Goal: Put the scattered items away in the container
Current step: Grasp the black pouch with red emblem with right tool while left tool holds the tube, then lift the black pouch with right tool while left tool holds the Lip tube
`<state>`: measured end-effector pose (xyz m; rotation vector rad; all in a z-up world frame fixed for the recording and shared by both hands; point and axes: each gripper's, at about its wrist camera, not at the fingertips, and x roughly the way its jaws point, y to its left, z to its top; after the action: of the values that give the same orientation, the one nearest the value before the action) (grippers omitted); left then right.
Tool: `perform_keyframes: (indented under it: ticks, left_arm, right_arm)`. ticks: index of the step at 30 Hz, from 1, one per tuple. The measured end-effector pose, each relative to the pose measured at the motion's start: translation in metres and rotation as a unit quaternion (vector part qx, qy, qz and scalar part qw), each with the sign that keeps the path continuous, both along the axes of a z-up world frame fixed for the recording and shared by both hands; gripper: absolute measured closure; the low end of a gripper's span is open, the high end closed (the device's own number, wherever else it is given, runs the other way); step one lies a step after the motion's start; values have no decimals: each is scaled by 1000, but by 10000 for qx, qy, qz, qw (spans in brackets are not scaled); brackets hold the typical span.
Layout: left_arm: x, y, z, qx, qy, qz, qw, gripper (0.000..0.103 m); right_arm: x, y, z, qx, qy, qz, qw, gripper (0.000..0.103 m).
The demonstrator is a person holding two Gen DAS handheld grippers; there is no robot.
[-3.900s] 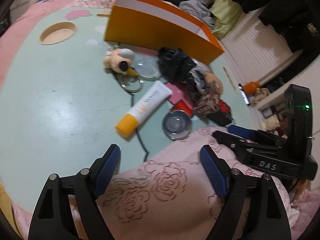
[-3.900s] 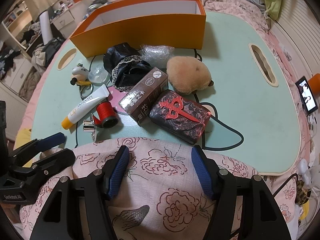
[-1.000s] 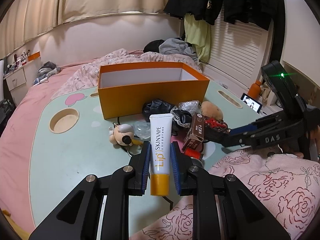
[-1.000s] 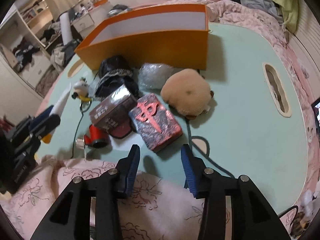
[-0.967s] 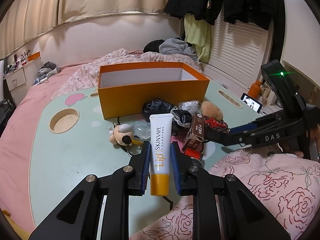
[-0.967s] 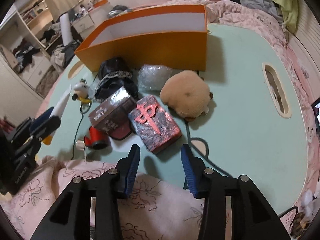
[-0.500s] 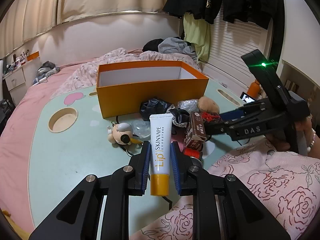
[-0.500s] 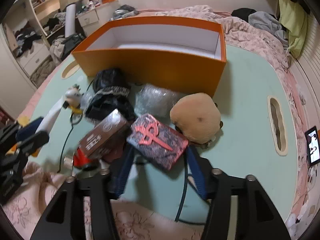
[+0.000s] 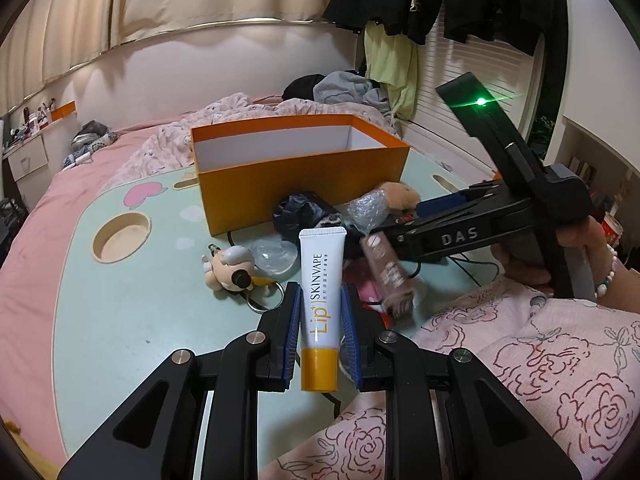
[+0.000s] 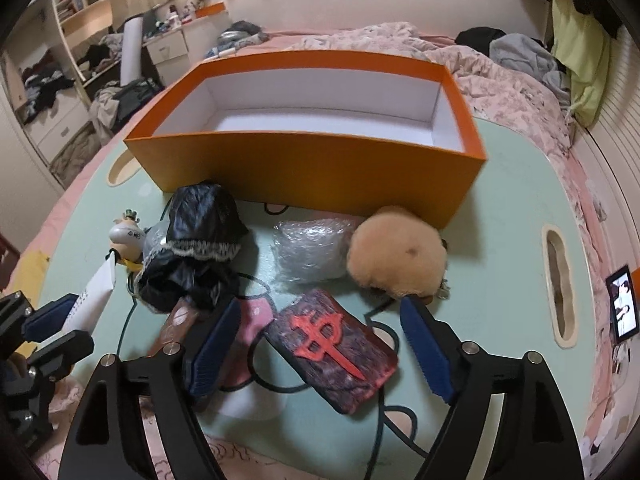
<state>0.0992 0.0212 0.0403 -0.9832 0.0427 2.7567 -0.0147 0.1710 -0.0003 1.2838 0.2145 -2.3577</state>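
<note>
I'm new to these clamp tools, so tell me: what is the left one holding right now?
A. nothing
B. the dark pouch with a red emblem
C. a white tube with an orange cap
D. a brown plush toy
C: the left gripper has its blue fingers pressed on both sides of the white tube with an orange cap, which it holds upright above the table.

The open box (image 10: 304, 164) stands at the far side of the table (image 10: 512, 208), nothing in it. Just before it lie a crumpled bag (image 10: 200, 236) on the left, a bubble-wrap bundle (image 10: 308, 250) in the middle and a plush toy (image 10: 396, 256) on the right. Nearer, the patterned pouch (image 10: 334, 340) lies flat, with a small carton (image 10: 176, 326) to its left. A figurine (image 10: 128, 236) sits far left.
</note>
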Motion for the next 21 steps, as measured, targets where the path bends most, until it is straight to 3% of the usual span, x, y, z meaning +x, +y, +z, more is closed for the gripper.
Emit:
perform_keyframes:
  ticks: [2, 4, 7, 9, 21]
  left_arm:
    - [0, 0, 0, 3, 0, 0, 10000, 81]
    - [0, 0, 0, 4, -2, -1, 10000, 81]
    - [0, 0, 0, 4, 1, -6, 10000, 81]
    - [0, 0, 0, 1, 0, 0, 10000, 81]
    - [1, -1, 5, 19, 63, 27, 10000, 81]
  right_arm:
    - [-2, -2, -5, 43, -72, 66, 9999, 21]
    - [0, -2, -7, 18, -122, 118, 9999, 30]
    - [5, -3, -9, 50, -131, 212, 9997, 46]
    - [8, -3, -8, 67, -117, 284, 9995, 63]
    - [26, 12, 5, -194, -23, 246, 9995, 64]
